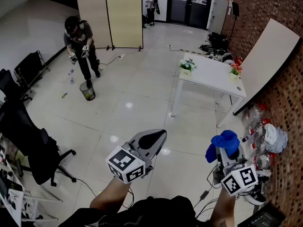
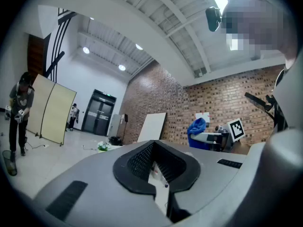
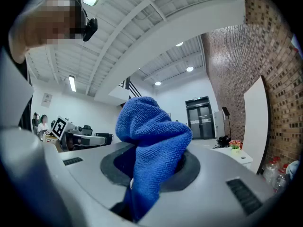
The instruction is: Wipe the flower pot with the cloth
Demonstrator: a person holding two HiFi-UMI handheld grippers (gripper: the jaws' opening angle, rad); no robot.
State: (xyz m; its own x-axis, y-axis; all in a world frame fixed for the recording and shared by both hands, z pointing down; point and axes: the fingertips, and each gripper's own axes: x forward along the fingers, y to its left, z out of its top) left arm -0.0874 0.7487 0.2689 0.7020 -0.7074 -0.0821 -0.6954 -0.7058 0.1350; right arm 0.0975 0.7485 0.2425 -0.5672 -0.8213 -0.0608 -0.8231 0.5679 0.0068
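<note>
The cloth (image 1: 224,141) is gripped by the right tongs (image 1: 227,153); the left tongs (image 1: 152,140) are closed, empty. The flower pot (image 1: 187,66), well ahead, could be toppled if wiped unsteadied.

Blue terry cloth (image 3: 152,141), bunched up, pinched in R tool (image 3: 150,171) w/ a fold standing above it and a tail hanging below. Two small flower pots sit upright on white table (image 1: 213,77), well apart from cloth: white-bloom pot (image 1: 187,71) at left corner, red-bloom pot (image 1: 235,74) by right edge.

The place is an open office hall: a brick wall (image 1: 265,8), folding screens (image 1: 124,15), an office chair (image 1: 23,136) (black, on wheels) and a white table (image 1: 213,74) on a glossy floor (image 1: 137,93).
</note>
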